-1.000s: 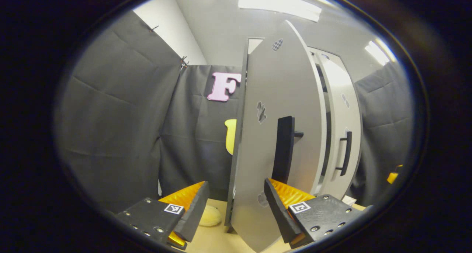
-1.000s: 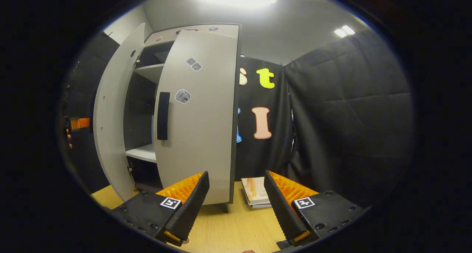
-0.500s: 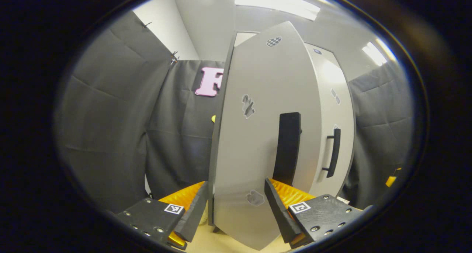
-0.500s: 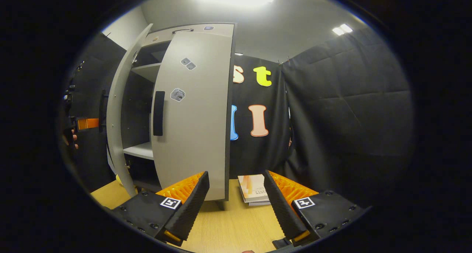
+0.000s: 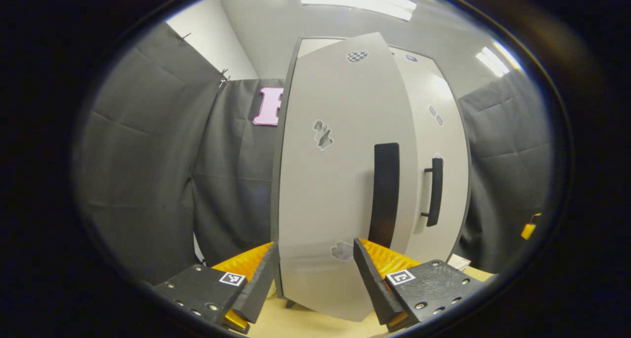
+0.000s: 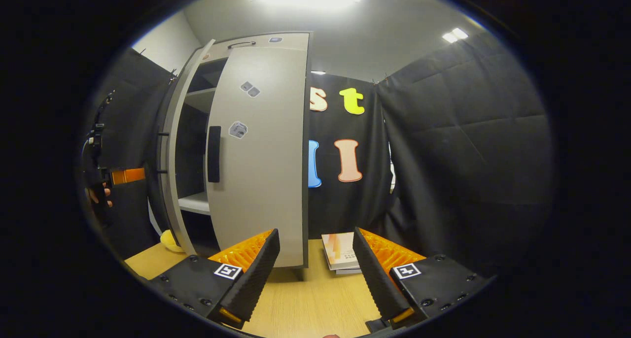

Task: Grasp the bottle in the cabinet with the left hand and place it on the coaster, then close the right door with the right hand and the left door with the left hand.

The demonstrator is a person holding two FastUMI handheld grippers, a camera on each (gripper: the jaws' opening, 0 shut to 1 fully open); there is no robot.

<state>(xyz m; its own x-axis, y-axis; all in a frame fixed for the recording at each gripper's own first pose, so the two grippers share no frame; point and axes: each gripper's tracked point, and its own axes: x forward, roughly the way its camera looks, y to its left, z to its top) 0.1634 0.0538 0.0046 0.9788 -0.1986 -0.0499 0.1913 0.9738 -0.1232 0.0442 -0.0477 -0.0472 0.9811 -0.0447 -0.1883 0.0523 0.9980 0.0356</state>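
Grey cabinet (image 6: 256, 40) upright at back of wooden table (image 6: 315, 303), flat matt panels, dark edging, small stickers on both door faces. Black quilted cloth walls behind and to both sides.

Right door (image 6: 261, 155) shut against the carcass or nearly so, flat black bar handle (image 6: 214, 153) near its free edge. Left door (image 5: 340, 180) ajar, seen almost edge-on in right gripper view (image 6: 170, 155); gap between the doors shows pale shelves (image 6: 194, 203) and dark interior. In left gripper view the left door stands just ahead of the fingers, broad slab handle (image 5: 385, 192) upright on it; slimmer handle (image 5: 434, 190) of right door beyond.

Left gripper (image 5: 315, 274) open, both fingers apart with bottom of left door between them; contact with panel not discernible. Same gripper seen far off at left edge of right gripper view (image 6: 123, 175), fingers of a hand (image 6: 98, 195) below it, just outside the left door.

Right gripper (image 6: 315, 266) open and empty, above near part of table, well clear of cabinet.

Thin stack of booklets (image 6: 340, 252) flat on table just right of cabinet foot. Rounded yellow object (image 6: 169, 240) low on table by left door's bottom edge, too hidden to name.

Bottle and coaster: whereabouts cannot be told.
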